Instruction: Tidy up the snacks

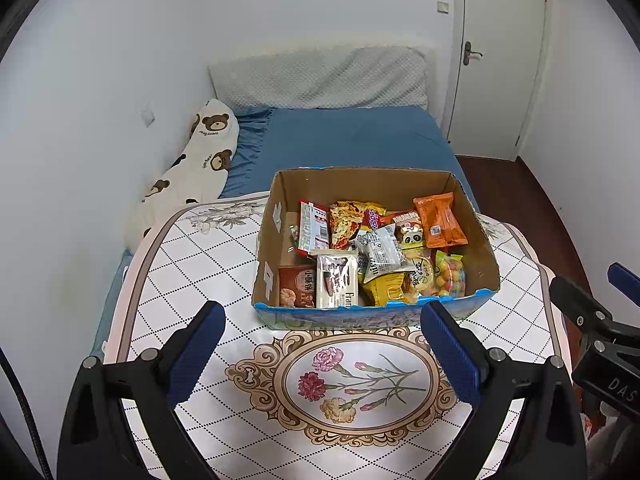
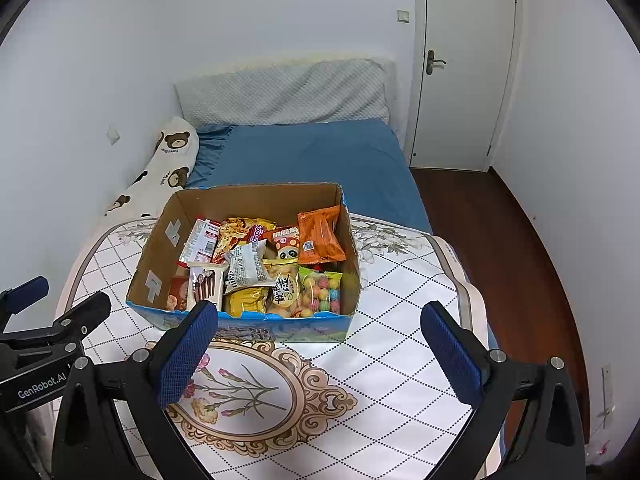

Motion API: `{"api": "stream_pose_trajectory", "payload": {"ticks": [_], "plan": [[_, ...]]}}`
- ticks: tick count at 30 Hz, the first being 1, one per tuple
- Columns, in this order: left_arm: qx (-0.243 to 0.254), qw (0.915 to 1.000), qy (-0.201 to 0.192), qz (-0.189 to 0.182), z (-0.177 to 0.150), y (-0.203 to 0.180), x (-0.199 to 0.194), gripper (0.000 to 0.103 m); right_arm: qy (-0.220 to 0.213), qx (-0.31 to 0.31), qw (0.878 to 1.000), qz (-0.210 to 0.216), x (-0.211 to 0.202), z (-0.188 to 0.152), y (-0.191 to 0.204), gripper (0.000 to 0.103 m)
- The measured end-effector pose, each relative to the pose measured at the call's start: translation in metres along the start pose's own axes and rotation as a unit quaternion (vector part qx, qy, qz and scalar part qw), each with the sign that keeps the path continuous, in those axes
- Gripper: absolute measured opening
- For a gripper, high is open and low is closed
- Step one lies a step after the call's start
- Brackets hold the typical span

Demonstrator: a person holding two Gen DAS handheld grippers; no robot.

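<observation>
From your left wrist camera, your left gripper (image 1: 324, 322) hangs spread and empty before a torn cardboard box (image 1: 478, 248) of crinkly snack packets (image 1: 439, 221) on the quilted floral mat (image 1: 192, 264). From the right wrist camera, your right gripper (image 2: 320, 326) gapes likewise, ribbed blue pads (image 2: 450, 354) clear of the box.

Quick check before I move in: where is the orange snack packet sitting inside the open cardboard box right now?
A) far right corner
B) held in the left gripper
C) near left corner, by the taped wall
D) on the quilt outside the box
A: the orange snack packet leans in the far right corner of the open cardboard box, and both the left gripper and right gripper are open and empty.
</observation>
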State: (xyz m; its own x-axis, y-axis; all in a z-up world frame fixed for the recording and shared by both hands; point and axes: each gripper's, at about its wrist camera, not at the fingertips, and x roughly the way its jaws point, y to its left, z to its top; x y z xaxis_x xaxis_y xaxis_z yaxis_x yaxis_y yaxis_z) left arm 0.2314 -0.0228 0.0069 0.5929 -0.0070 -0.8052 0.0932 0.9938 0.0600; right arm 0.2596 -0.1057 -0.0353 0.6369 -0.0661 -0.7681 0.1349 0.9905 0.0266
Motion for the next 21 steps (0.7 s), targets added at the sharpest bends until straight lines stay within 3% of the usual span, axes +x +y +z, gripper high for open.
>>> {"api": "stream_pose_trajectory", "payload": {"ticks": [21], "plan": [[0.000,1.0000,-0.002,-0.001,-0.0009,-0.0021,-0.0033,0.100,-0.004,0.002,1.000,-0.002,-0.0056,-0.0002,-0.0025,0.103]]}}
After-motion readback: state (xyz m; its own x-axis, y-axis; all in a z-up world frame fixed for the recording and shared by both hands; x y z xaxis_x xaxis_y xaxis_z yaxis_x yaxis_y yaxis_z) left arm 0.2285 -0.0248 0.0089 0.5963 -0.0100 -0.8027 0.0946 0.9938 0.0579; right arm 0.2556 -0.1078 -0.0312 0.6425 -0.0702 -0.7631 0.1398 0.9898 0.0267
